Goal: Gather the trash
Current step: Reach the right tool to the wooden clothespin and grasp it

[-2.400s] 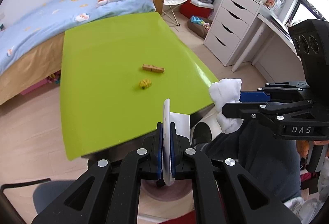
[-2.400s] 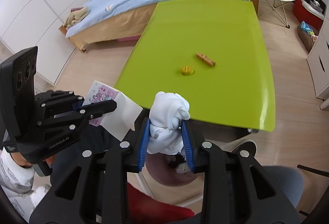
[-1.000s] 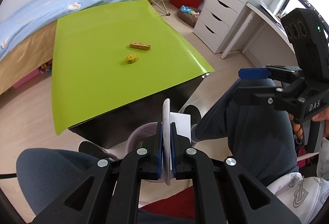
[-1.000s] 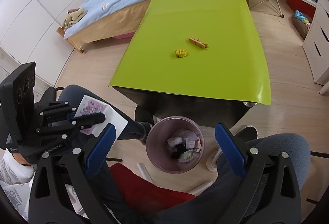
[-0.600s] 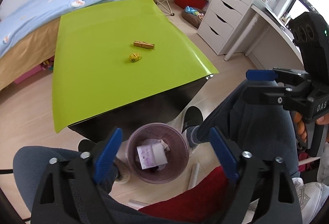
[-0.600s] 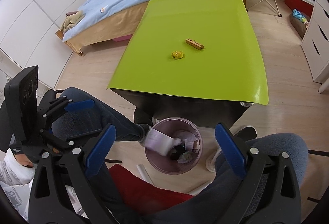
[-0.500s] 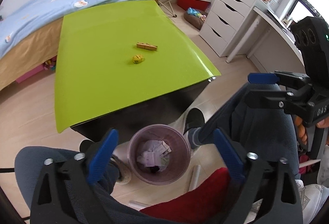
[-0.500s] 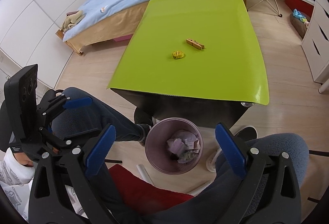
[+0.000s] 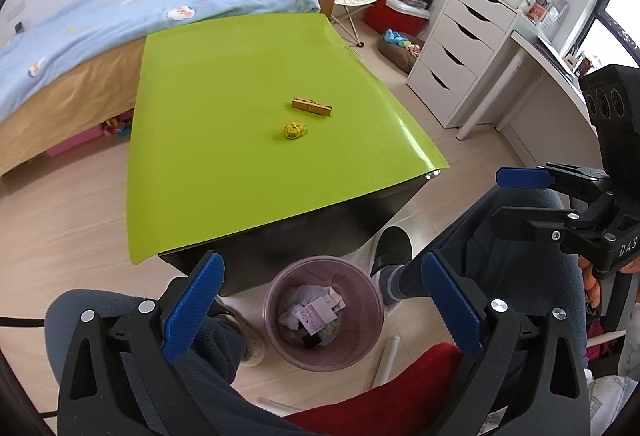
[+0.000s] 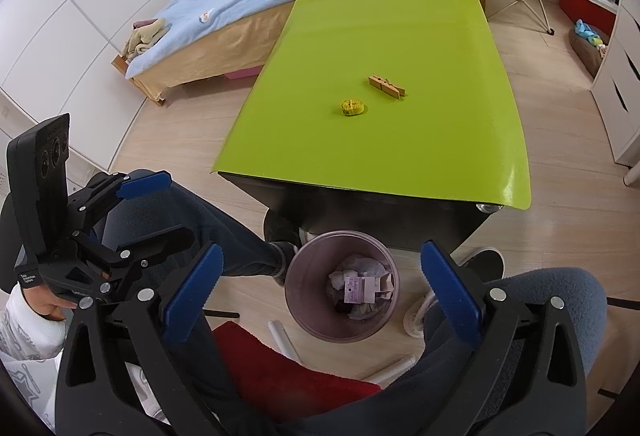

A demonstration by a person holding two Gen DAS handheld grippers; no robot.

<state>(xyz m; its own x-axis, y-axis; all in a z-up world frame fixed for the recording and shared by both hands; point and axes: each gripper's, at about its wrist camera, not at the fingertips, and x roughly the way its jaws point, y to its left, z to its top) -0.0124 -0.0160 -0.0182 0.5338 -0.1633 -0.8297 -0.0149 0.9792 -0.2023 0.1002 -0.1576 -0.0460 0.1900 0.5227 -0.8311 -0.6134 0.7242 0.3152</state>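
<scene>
Left wrist view: both the left gripper (image 9: pixel 322 292) and right gripper (image 10: pixel 320 284) gape wide, empty-handed, above the bin (image 9: pixel 276 286) of crumpled trash (image 9: pixel 314 316).

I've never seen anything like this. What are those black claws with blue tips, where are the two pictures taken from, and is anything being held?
No robot here: a seated person holds a hand-operated claw in each hand, each carrying a wide-angle camera looking along its fingers. One picture is from the left gripper, the other from the right gripper; each also catches the other at its edge. Both stand open and hold nothing. Below them on the floor is a pink bin with crumpled paper inside. On the green table lie a wooden clothespin and a small yellow object.
</scene>
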